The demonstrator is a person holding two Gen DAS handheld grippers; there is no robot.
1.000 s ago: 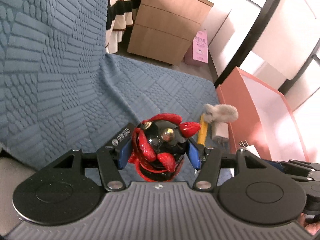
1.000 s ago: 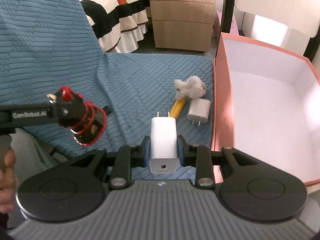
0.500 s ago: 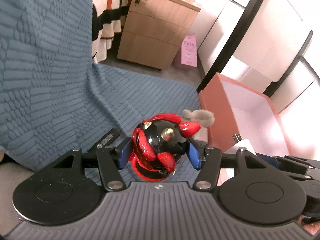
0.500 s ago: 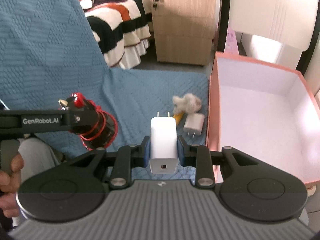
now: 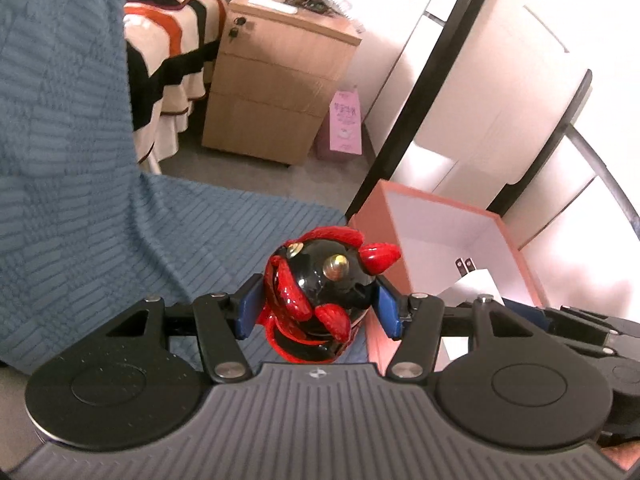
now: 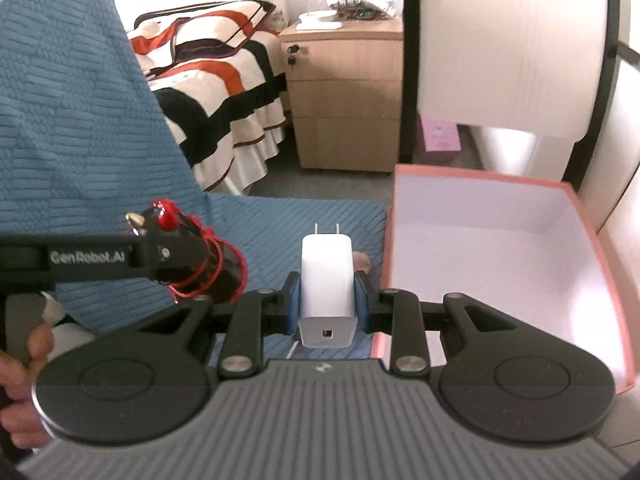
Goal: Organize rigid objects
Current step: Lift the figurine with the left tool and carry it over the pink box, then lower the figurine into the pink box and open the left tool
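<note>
room: bedroom; striped bedspread at back, wooden drawer cabinet beside it, white panels with black frames on the right
surface: blue textured cover draped over the seat and its back
box: pink box, white inside, sits at the right edge of the cover, open top
left gripper: blue pads pinched on a glossy black-and-red figurine, one pad on each side; held in the air above the cover, just left of the box's near wall
figurine detail: red horn-like bits, gold studs on the black body; in the right wrist view it shows side-on at, off the surface
right gripper: clamped on a white charger, prongs pointing away from the camera, port facing the camera
charger position: held over the cover's right edge, beside the box's left wall; in the left wrist view its prongs show against the box interior
left-hand fingers: visible on the handle at
small object behind charger: partly hidden, can't tell what
</note>
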